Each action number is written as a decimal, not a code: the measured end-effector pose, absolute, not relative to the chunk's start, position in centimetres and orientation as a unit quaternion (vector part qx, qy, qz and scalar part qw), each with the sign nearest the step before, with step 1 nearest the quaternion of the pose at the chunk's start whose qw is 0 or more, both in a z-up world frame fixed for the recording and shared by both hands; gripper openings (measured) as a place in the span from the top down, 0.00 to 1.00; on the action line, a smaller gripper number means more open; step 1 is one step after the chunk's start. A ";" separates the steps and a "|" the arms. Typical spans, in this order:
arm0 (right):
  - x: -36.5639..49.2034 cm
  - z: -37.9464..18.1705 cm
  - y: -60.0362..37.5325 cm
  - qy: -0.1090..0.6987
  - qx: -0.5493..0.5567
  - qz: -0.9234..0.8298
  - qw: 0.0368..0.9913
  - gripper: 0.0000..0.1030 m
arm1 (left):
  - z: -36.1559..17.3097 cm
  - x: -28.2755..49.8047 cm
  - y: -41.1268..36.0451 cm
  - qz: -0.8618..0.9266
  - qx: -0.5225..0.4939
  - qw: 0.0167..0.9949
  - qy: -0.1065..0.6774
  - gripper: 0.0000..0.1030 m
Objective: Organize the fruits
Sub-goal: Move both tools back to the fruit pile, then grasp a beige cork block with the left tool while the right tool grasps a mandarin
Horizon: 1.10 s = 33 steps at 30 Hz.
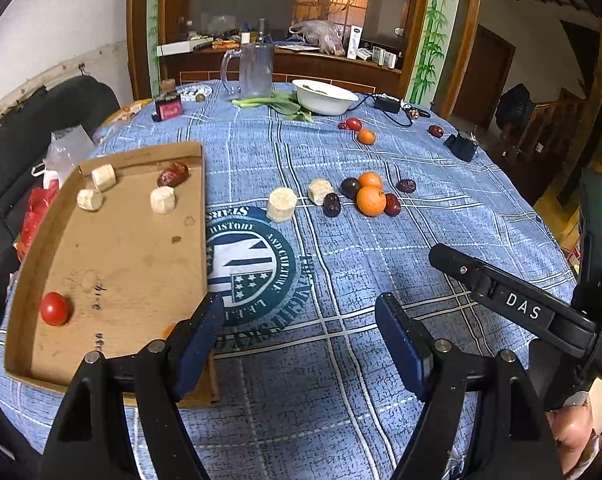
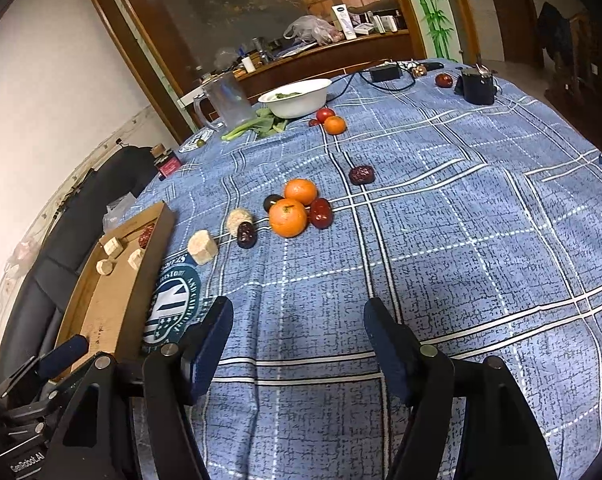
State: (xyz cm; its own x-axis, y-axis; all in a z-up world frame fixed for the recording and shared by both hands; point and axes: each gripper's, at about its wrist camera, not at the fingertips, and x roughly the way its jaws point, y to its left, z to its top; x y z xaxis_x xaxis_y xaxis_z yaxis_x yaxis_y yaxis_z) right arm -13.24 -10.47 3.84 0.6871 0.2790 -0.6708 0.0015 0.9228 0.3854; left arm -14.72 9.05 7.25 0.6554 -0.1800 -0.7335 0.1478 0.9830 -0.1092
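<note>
A cardboard tray (image 1: 141, 272) lies on the left of the blue cloth; it holds a red tomato (image 1: 54, 309), three pale cut pieces (image 1: 162, 199) and a red date (image 1: 173, 174). Mid-table lie two oranges (image 1: 371, 200), dark dates (image 1: 331, 204) and two pale pieces (image 1: 281, 204); the same cluster shows in the right wrist view, with an orange (image 2: 288, 217) in front. Farther back are a small orange (image 1: 366, 136) and a tomato (image 1: 353, 124). My left gripper (image 1: 299, 324) is open and empty at the tray's near right corner. My right gripper (image 2: 297, 328) is open and empty above bare cloth.
A white bowl (image 1: 325, 97), greens (image 1: 277, 103) and a clear jug (image 1: 255, 68) stand at the back. A black charger with cable (image 1: 387, 103) and a dark cup (image 2: 478, 86) are at the far right. A black chair (image 1: 41, 128) stands left of the table.
</note>
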 end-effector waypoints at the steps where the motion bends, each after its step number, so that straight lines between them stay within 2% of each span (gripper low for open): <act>1: -13.2 3.7 -10.7 0.388 0.182 0.075 0.901 0.30 | 7.1 -14.6 8.9 -0.092 -0.022 0.909 0.406 0.25; 10: -11.1 3.6 -12.0 0.397 0.179 0.079 0.897 0.30 | 6.3 -12.4 8.3 -0.101 -0.032 0.905 0.412 0.25; 16: -7.9 4.2 -12.0 0.407 0.132 0.071 0.901 0.30 | 6.4 -8.6 7.7 -0.093 -0.005 0.905 0.414 0.25; 22: -5.0 3.6 -10.8 0.421 0.085 0.090 0.898 0.30 | 4.8 -3.2 7.3 -0.096 0.011 0.884 0.457 0.25; 30: -2.7 4.0 -7.2 0.398 0.009 0.146 0.906 0.30 | 3.2 1.4 7.2 -0.081 0.047 0.871 0.483 0.26; 33: -1.2 3.6 -6.1 0.405 -0.010 0.148 0.902 0.34 | 2.3 2.6 7.2 -0.081 0.050 0.863 0.497 0.33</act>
State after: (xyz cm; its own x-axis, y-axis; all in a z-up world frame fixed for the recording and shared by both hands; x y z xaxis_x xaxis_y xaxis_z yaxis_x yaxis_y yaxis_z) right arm -1.17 -6.14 3.59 0.6276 0.2584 -0.7344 -0.2748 0.9561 0.1016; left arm 2.57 7.23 2.33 0.4932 -0.0902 -0.8652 0.1892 0.9819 0.0055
